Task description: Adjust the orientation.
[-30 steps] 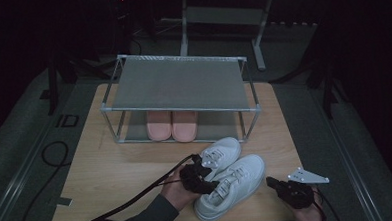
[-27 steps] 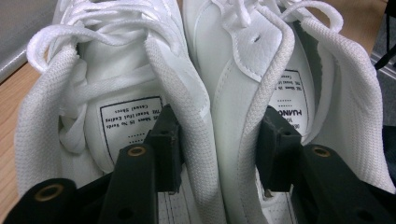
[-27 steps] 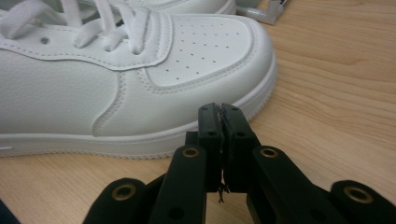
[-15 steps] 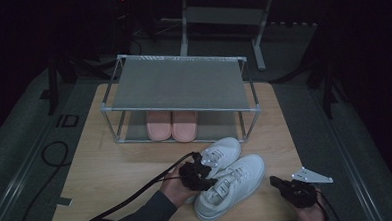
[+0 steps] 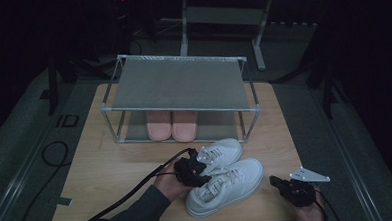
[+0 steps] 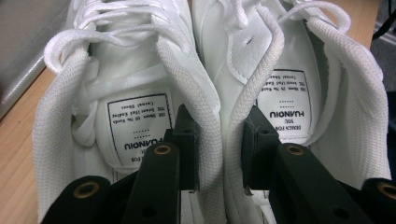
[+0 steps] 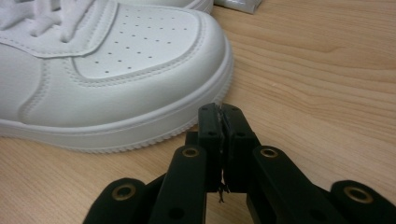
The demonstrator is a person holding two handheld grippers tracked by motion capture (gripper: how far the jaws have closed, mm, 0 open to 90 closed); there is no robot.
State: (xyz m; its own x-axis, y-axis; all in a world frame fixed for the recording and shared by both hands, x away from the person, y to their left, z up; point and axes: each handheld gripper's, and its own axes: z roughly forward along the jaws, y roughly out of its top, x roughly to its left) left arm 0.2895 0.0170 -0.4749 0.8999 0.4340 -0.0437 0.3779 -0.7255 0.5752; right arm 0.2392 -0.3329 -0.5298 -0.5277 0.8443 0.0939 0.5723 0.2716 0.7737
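Your left gripper [image 6: 219, 140] is clamped on the two touching inner collars of the white sneakers [image 5: 226, 178], one jaw inside each shoe, near the table's [image 5: 111, 164] front edge before the rack [image 5: 178, 84]. Keep that squeeze even and lift both straight up so neither slips. Your right gripper [image 7: 223, 114], its jaws together on nothing, sits just beside the nearer toe; keep it clear.

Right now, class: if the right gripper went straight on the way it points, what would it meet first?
Most likely the toe of the nearer white sneaker. The right gripper, jaws shut on nothing, points just past its rubber edge, so it might merely graze it.
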